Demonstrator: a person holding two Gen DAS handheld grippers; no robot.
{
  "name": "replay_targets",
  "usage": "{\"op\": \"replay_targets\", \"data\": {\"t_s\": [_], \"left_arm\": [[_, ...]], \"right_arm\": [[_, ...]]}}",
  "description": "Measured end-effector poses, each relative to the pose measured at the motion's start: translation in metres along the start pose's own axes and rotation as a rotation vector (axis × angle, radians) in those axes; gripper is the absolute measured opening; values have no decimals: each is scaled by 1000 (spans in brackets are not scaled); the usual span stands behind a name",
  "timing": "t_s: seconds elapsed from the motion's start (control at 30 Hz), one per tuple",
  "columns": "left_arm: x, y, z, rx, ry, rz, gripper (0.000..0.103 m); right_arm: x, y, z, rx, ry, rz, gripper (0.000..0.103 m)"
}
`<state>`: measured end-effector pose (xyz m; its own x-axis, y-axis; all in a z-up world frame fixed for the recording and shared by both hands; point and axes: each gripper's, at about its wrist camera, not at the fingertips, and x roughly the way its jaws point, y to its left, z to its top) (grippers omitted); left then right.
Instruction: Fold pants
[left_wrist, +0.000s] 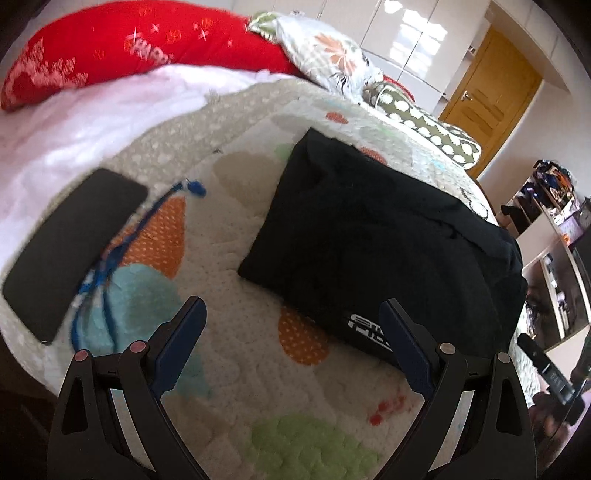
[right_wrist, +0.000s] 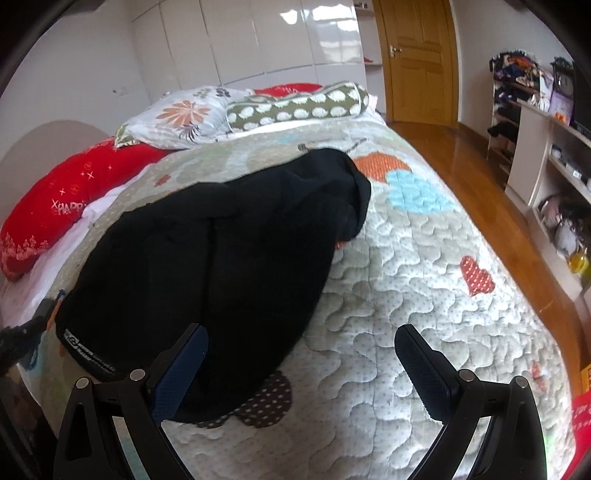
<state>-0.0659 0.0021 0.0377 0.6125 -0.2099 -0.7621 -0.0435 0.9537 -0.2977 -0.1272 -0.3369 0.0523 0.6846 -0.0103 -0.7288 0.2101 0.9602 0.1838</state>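
Black pants (left_wrist: 373, 236) lie folded in a thick bundle on the quilted bedspread (left_wrist: 229, 236), with a white logo (left_wrist: 365, 326) at the near corner. My left gripper (left_wrist: 291, 314) is open and empty, hovering just in front of that corner. In the right wrist view the pants (right_wrist: 221, 258) spread from the near left up toward the pillows, with one end bunched at the far right. My right gripper (right_wrist: 301, 338) is open and empty, its left finger (right_wrist: 181, 373) over the pants' near edge and the right finger over bare quilt (right_wrist: 424, 295).
A black phone (left_wrist: 70, 247) and a blue cord (left_wrist: 110, 254) lie on the quilt at left. Red (left_wrist: 110, 48), floral (right_wrist: 177, 118) and green dotted (right_wrist: 295, 105) pillows lie at the bed's head. Wooden floor (right_wrist: 480, 177), shelves (right_wrist: 546, 147) and a door (right_wrist: 421, 59) are to the right.
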Motion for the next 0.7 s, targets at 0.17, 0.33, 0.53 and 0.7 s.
{"op": "replay_targets", "data": {"t_s": [0.17, 0.33, 0.53, 0.7], "left_arm": [[30, -22, 5, 24, 47, -19, 95], [53, -41, 15, 43, 66, 32, 89], [48, -42, 23, 41, 65, -36, 18], [10, -30, 31, 56, 15, -91, 17]], "right_arm": [[28, -17, 10, 74, 11, 35, 101], [51, -18, 32, 92, 12, 91, 73], [52, -7, 40, 55, 2, 129, 8], [1, -7, 29, 19, -62, 168, 4]]}}
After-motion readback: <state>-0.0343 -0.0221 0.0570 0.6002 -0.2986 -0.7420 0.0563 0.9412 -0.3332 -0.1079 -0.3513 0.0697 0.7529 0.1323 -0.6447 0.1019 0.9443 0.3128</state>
